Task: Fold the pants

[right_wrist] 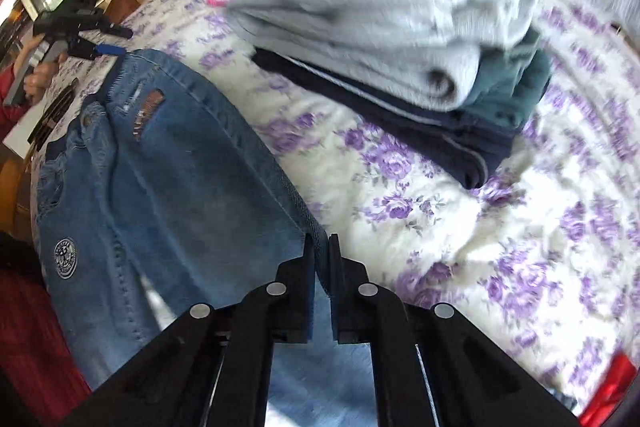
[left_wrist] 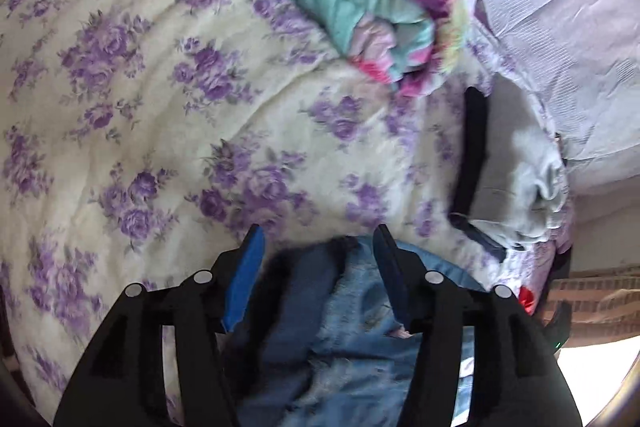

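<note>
Bedding: cream bedspread (right_wrist: 440, 247) printed with purple roses, covering the whole work surface; a pale lilac striped sheet (left_wrist: 560, 7) lies along its far edge.

Item 1, jeans (right_wrist: 180, 187): blue denim, laid flat on the bedspread, waistband away from the right wrist camera, a round white emblem near one pocket and a brown patch at the waistband. One long edge runs straight down to the right gripper.

Item 2, right gripper (right_wrist: 322, 247): jaws drawn together to a thin slit, pinching the denim edge between the pads.

Item 3, left gripper (left_wrist: 320, 239): jaws standing partly apart, blue pads visible; bunched denim and a dark fuzzy piece of cloth lie between and below the fingers. Whether the pads press on the fabric cannot be told. In the right wrist view the same gripper appears at the waistband end, held in a hand beside a red sleeve (right_wrist: 12, 111).

Item 4, folded stack (right_wrist: 400, 67): grey garment on top, teal and navy pieces beneath, resting on the bedspread apart from the jeans.

Item 5, rolled quilt (left_wrist: 380, 7): turquoise and pink, lying just beyond the stack.

Containers: none can be made out in either view.
</note>
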Tool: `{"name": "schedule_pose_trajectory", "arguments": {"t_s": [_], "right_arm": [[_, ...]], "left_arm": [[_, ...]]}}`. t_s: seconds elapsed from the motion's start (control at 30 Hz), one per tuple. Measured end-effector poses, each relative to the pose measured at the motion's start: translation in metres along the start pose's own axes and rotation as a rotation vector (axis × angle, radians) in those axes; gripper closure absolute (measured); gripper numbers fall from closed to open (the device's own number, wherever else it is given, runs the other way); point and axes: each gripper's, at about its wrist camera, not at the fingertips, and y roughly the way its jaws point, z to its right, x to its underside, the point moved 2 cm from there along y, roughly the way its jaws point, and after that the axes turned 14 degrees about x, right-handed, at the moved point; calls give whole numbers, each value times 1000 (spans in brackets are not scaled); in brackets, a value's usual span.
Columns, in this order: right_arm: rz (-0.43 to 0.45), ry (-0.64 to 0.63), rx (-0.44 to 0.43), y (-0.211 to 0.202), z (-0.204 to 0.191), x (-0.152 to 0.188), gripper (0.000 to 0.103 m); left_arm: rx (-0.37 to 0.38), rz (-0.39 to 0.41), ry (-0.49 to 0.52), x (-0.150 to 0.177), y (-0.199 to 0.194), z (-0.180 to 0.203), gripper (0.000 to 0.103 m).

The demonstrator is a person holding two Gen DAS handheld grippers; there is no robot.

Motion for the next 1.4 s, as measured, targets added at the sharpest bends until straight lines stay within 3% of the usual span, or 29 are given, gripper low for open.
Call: {"name": "schedule_pose_trajectory", "arguments": {"t_s": [0.13,0.3,0.4,0.5,0.77,0.9,0.93,0.97,1.0,1.07,1.17,1.23,1.3,1.33,1.4], "right_arm": [[18,24,6,-21,-11,12,97],[50,27,20,-49,-27,23,97],[59,32,19,-68,-36,39,97],[50,34,6,-82,-47,58,97],[24,46,-7,-101,-80,98,98],[17,57,-6,-108,-91,113,98],[18,62,-3,-109,-92,116,98],[18,67,0,-109,-93,119,101],[18,77,2,-110,-93,122,103],[27,102,11,-113,-92,127,103],[41,135,34,-116,-89,134,103],[36,179,-16,-119,-87,136,99],[36,250,-113,-121,-84,138,81],[43,292,-157,-122,-83,139,54],[27,406,-283,-116,-84,142,49]], "left_arm": [[-19,-55,-6,5,-1,22,33],[7,-147,-197,25,23,24,32],[-18,-134,-294,36,34,18,32],[23,-110,-389,47,32,12,32],[103,-65,-415,63,3,22,21],[82,-49,-352,68,-6,30,14],[78,-54,-360,70,-3,27,16],[83,-54,-387,75,0,19,30],[93,-60,-400,78,2,12,56],[144,-88,-421,85,11,2,78],[161,-66,-410,99,1,-7,82],[168,-61,-395,105,-6,-6,82],[171,-52,-385,109,-12,-6,82],[172,-43,-382,111,-14,-7,82],[180,-34,-393,113,-16,-9,82]]}}
